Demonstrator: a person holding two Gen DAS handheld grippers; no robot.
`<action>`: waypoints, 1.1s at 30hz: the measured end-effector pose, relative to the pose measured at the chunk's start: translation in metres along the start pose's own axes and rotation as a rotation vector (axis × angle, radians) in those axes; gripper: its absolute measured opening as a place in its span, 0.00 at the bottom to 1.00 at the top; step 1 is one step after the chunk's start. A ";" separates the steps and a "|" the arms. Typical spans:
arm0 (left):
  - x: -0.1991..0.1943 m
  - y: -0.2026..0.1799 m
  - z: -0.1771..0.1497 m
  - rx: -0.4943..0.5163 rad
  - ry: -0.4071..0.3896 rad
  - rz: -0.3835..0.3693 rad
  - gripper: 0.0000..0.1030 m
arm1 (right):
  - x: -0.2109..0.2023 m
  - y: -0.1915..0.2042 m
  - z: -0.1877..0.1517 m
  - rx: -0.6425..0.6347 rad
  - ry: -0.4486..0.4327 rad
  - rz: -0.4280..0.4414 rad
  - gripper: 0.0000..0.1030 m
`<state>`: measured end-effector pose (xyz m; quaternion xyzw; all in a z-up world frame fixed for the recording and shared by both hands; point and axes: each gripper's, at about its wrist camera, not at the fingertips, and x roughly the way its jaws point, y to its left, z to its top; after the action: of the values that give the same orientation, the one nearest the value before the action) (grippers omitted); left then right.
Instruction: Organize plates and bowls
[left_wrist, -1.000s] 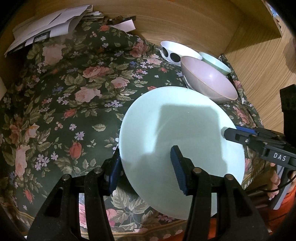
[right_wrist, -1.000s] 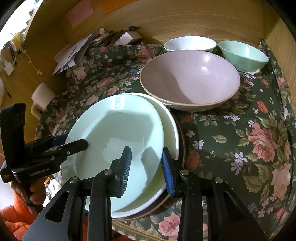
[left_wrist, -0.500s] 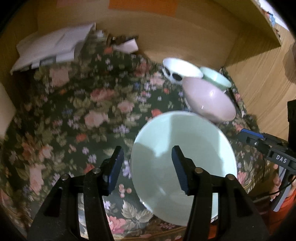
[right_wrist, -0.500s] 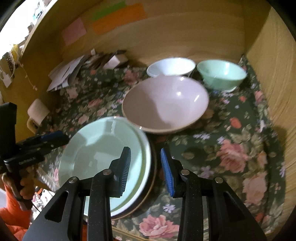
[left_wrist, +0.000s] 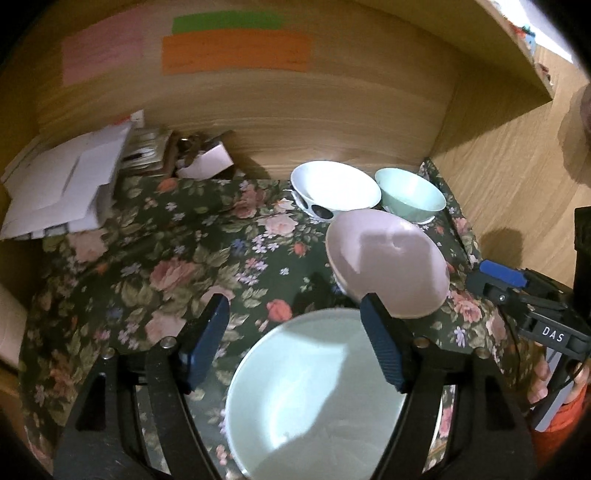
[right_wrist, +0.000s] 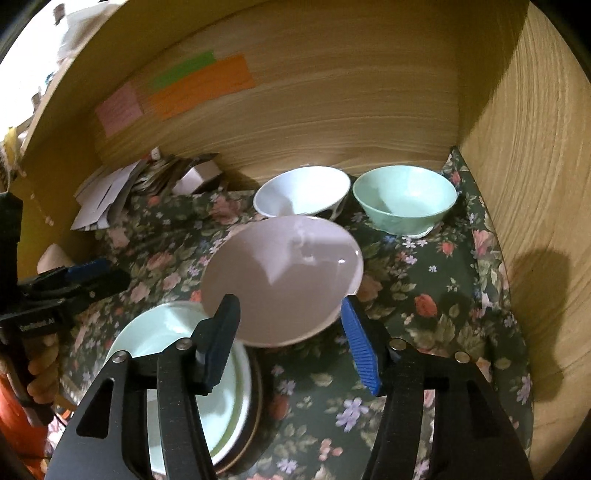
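Pink bowl (right_wrist: 280, 280) on floral cloth (right_wrist: 424, 295), just behind plate stack (right_wrist: 166, 354). Both grippers, left (left_wrist: 295, 343) and right (right_wrist: 291, 343), spread wide, empty. Risk: clipping bowl's rim, tipping it onto stack.

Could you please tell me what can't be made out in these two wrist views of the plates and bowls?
- Plate stack, right wrist view: the right gripper finger covers part of it and the frame edge cuts it off, so the plate count is unclear.
- Mint plate, left wrist view: near rim cut off by the bottom edge.
- Pink bowl: its base is hidden, so whether it touches the stack is unclear.
- Papers: print too small and blurred.
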<state>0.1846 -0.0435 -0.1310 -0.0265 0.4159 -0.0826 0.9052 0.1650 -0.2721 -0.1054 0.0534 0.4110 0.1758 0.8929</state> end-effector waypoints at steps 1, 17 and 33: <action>0.005 -0.002 0.003 0.004 0.006 -0.001 0.71 | 0.003 -0.003 0.002 0.005 0.001 -0.003 0.52; 0.099 -0.026 0.023 0.063 0.148 -0.039 0.66 | 0.065 -0.043 0.007 0.106 0.096 -0.014 0.52; 0.135 -0.046 0.022 0.139 0.233 -0.120 0.30 | 0.094 -0.040 0.003 0.101 0.161 0.038 0.23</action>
<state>0.2816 -0.1124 -0.2122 0.0214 0.5092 -0.1676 0.8439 0.2344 -0.2759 -0.1806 0.0918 0.4885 0.1755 0.8498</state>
